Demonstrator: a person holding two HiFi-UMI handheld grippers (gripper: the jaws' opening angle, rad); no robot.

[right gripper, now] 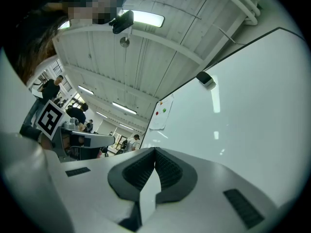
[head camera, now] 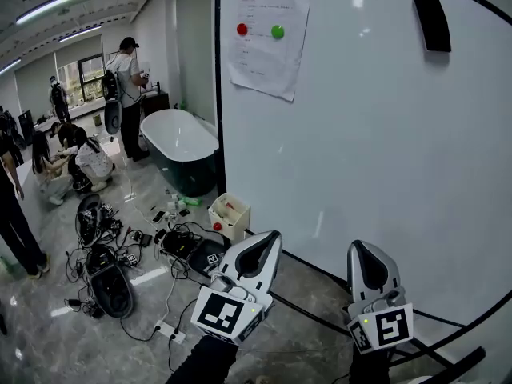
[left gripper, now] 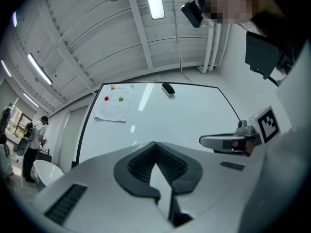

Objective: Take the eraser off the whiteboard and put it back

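Note:
A black eraser (head camera: 432, 21) sticks high on the right of the whiteboard (head camera: 368, 142). It also shows as a small dark block in the left gripper view (left gripper: 168, 88) and the right gripper view (right gripper: 206, 78). Both grippers are low in front of the board, pointing slightly upward, far below the eraser. My left gripper (head camera: 260, 250) is shut with nothing between its jaws (left gripper: 155, 144). To its right, my right gripper (head camera: 370, 264) is also shut and empty (right gripper: 155, 150). Each gripper appears in the other's view: the right gripper (left gripper: 228, 141) and the left gripper (right gripper: 87, 140).
A paper sheet (head camera: 268, 34) is held at the board's upper left by coloured magnets (head camera: 278, 31). A bathtub (head camera: 180, 146), a white box (head camera: 230, 214) and cables and gear (head camera: 112, 254) lie on the floor to the left. Several people (head camera: 126, 86) are further back.

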